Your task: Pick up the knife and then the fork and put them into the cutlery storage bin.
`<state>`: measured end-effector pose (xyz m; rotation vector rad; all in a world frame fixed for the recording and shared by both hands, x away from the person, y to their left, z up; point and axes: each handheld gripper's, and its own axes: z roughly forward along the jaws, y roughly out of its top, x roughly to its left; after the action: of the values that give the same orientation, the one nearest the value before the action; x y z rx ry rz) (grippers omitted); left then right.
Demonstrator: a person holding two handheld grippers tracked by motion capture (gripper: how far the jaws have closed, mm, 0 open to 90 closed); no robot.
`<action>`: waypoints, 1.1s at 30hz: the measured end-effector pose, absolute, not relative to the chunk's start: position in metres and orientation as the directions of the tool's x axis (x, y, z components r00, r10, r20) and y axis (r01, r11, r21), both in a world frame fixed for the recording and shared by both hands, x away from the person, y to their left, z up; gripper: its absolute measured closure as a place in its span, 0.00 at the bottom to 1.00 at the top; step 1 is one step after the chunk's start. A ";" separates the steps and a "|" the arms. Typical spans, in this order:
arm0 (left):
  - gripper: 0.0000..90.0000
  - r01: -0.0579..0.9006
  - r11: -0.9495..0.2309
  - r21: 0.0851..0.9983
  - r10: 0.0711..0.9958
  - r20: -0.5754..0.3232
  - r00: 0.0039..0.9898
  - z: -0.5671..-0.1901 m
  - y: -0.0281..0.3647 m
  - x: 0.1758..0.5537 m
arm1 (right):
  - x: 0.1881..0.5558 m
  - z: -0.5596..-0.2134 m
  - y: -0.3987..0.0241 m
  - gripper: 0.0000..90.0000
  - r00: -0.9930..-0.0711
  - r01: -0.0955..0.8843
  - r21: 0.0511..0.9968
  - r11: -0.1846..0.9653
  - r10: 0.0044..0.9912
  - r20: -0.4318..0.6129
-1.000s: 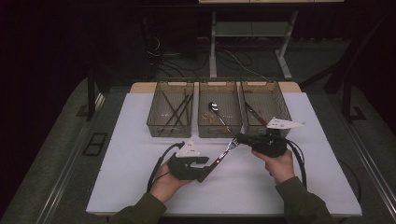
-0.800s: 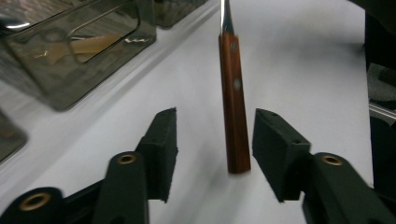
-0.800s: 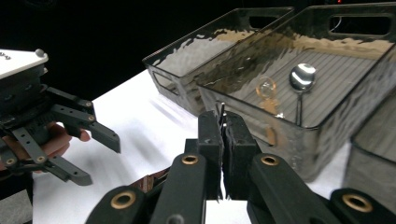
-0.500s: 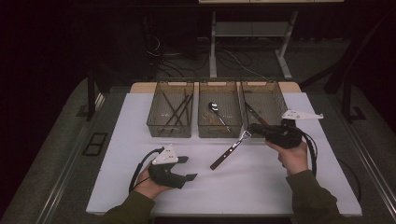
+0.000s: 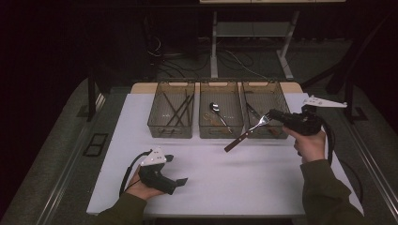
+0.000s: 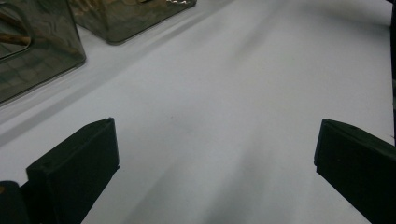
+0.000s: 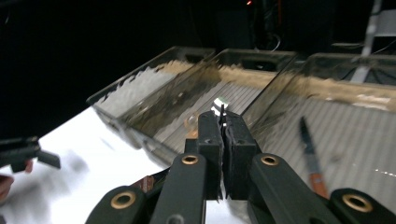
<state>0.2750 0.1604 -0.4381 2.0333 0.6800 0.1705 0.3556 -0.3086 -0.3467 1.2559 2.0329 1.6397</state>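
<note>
Clamped shut in the right hand-held gripper [image 5: 273, 114] is a metal fork with a dark wooden handle [image 5: 244, 133], pinched near its tines, with the handle slanting down toward the white desk [image 5: 263, 183]. The fork hangs in the air in front of the right of three clear smoky plastic bins [image 5: 264, 108], its handle crossing the gap toward the middle bin [image 5: 220, 115]. That middle bin holds a metal spoon [image 5: 215, 108]; the left bin [image 5: 172, 115] holds several dark, thin utensils [image 5: 177, 108] that I cannot tell apart.

The left hand-held gripper [image 5: 177, 171] sits low near the front of the desk, well apart from the bins; its jaws have just been opening and now stand wide with only bare white surface between them, as the left gripper view makes plain.

From the right gripper view the jaws meet tightly on a thin bright sliver of the fork [image 7: 221, 108], and an orange-handled knife [image 7: 312, 158] shows lying in the right bin [image 7: 355, 88].
</note>
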 end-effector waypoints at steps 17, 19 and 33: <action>0.00 0.396 -0.406 0.824 0.522 -0.147 0.840 -0.439 0.159 0.275 | 0.382 -0.295 -0.364 0.97 -0.484 0.395 0.918 -0.032 0.842 0.237; 0.00 0.397 -0.408 0.822 0.522 -0.147 0.840 -0.439 0.159 0.275 | 0.385 -0.291 -0.369 0.97 -0.465 0.393 0.919 -0.025 0.857 0.222; 0.00 0.399 -0.420 0.815 0.516 -0.148 0.844 -0.440 0.158 0.275 | 0.416 -0.313 -0.378 0.97 -0.395 0.478 0.877 0.047 0.903 0.167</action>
<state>0.2754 0.1578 -0.4400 2.0639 0.6692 0.1541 0.4162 -0.3776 -0.3127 1.3848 1.8981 1.3071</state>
